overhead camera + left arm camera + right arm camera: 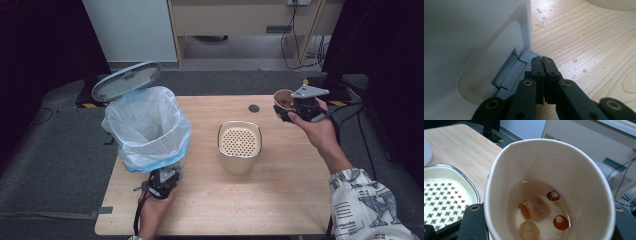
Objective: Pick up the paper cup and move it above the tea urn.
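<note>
No text, label, brand, number or sign can be read on anything in these views.

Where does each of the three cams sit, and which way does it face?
High view: above the person's side, facing forward and down on the table; both forearms, left hand-held gripper and right hand-held gripper show.
Left gripper view: rides the left hand-held gripper, looking along its shut jaws, whose tips rest on the bin's grey pedal.
Right gripper view: rides the right hand-held gripper, looking down into the held paper cup; its black jaws flank it.
Shared: the high and right gripper views both show the perforated container.
</note>
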Action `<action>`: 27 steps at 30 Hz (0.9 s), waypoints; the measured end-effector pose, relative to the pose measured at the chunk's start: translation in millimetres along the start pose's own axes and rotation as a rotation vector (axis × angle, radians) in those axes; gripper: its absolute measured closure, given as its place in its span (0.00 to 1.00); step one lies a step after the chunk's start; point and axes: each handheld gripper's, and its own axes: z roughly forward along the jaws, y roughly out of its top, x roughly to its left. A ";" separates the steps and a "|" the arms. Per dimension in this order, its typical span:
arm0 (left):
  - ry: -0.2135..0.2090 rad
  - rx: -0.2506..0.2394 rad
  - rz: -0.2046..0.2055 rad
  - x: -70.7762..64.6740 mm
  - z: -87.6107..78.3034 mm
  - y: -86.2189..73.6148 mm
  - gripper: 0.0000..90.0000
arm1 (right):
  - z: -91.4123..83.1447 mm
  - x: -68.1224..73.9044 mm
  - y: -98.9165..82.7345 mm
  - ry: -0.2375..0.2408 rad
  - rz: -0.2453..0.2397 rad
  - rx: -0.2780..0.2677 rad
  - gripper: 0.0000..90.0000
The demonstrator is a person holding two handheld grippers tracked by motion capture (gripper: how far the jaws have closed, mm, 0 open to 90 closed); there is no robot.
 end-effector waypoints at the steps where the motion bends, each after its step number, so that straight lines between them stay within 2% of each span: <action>1: -0.002 -0.001 -0.005 0.3 0.0 -0.1 0.97 | 1.1 0.0 0.8 0.004 -0.003 -0.002 0.40; 5: 0.002 -0.001 -0.003 -0.3 0.0 0.0 0.97 | 4.3 1.1 4.9 0.020 -0.017 -0.011 0.41; 16: 0.002 0.000 0.001 -0.5 0.1 0.1 0.97 | -1.6 5.1 17.8 0.018 -0.030 -0.032 0.41; 21: 0.002 0.000 0.002 -0.5 0.1 0.2 0.97 | -3.2 10.4 26.5 0.032 -0.058 -0.036 0.41; 27: 0.001 -0.001 -0.002 -0.2 0.0 0.0 0.97 | -2.7 11.2 29.4 0.034 -0.066 -0.036 0.41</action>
